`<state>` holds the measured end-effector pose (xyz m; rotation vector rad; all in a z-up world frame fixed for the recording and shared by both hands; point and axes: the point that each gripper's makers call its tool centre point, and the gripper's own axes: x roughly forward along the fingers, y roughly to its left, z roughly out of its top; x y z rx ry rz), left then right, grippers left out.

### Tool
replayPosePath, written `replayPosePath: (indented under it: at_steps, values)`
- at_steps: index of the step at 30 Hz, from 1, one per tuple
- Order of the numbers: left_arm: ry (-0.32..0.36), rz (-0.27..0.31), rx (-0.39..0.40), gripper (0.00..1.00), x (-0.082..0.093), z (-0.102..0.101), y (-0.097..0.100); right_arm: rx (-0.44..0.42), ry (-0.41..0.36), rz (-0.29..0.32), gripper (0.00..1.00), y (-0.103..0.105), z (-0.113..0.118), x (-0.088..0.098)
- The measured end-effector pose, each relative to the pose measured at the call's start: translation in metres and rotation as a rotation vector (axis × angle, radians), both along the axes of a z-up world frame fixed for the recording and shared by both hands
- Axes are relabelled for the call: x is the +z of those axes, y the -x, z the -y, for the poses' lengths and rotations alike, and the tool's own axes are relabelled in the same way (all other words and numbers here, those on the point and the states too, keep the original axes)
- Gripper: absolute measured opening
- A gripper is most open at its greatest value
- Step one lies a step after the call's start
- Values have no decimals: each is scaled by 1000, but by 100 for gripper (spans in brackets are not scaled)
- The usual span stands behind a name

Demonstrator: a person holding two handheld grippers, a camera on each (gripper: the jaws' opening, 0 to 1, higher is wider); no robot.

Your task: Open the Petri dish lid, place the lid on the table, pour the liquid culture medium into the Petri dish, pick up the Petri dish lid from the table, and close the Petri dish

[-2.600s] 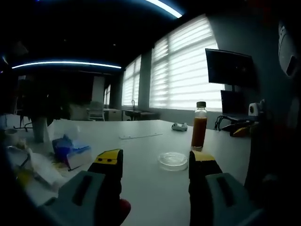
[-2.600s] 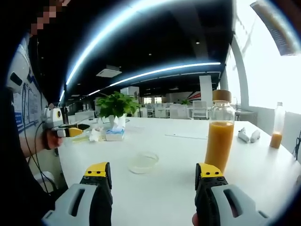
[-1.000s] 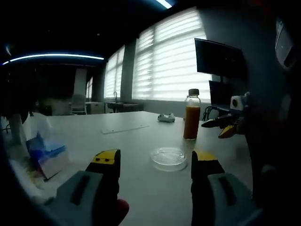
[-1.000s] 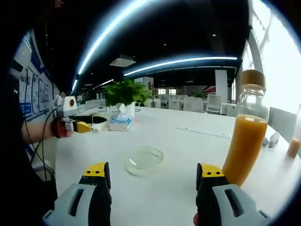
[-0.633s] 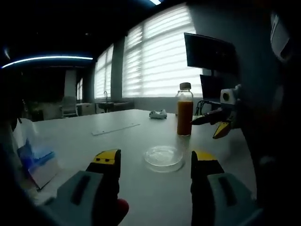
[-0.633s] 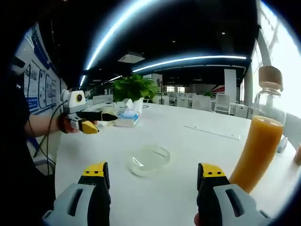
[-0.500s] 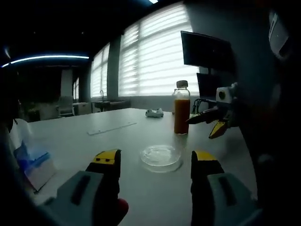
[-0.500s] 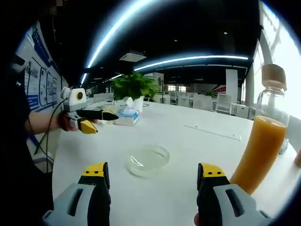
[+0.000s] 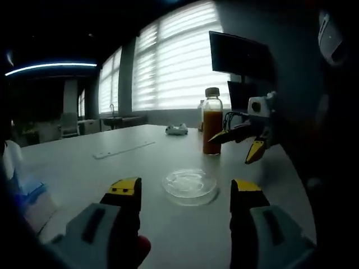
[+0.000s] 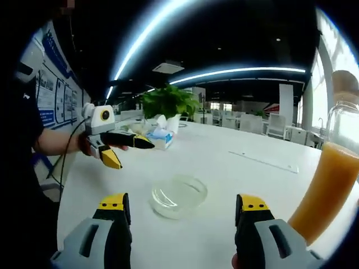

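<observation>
You hold both grippers, left gripper [image 9: 185, 193] and right gripper [image 10: 182, 208], wide open and empty, over the lidded Petri dish [image 9: 189, 185]; orange liquid fills the bottle [image 9: 212, 122].

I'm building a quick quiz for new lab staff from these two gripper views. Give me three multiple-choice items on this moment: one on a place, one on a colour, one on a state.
1. Where does the Petri dish sit?
A. on the table
B. held in a hand-held gripper
C. on top of the bottle

2. What colour is the liquid in the bottle?
A. clear
B. orange-brown
C. blue

3. How do the jaws of the left hand-held gripper stand?
A. shut on the dish
B. shut on the bottle
C. open, holding nothing

Answers:
1. A, since the dish lies flat on the tabletop, ahead of both grippers.
2. B, since the lower part of the bottle shows orange-brown.
3. C, since the right gripper view shows its yellow-tipped jaws spread apart above the table with nothing between them.
</observation>
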<state>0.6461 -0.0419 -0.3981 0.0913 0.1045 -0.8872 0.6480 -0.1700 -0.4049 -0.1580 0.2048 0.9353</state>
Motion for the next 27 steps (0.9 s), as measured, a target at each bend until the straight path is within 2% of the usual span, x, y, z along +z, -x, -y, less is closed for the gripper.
replayPosePath:
  at_steps: [6,9,14,18,22,24,27]
  values:
    - [-5,-15,-27,55,-6,5,-7,30,-19,-23,71,-5,-5,-7]
    - [-9,-22,-42,55,-11,9,-9,28,18,-12,71,-8,-5,-15]
    - [-20,-24,-59,55,-17,15,-13,45,16,-24,71,-13,-7,-21]
    - [-32,-14,-73,55,-18,20,-16,51,2,-37,70,-22,-4,-23]
    - [-46,-30,-80,55,-27,22,-21,68,2,-44,70,-23,-7,-26]
    - [-42,-35,-82,55,-29,23,-23,88,-40,-62,70,-21,-11,-23]
    - [-42,-37,-88,55,-31,25,-25,98,-30,-52,69,-24,-11,-23]
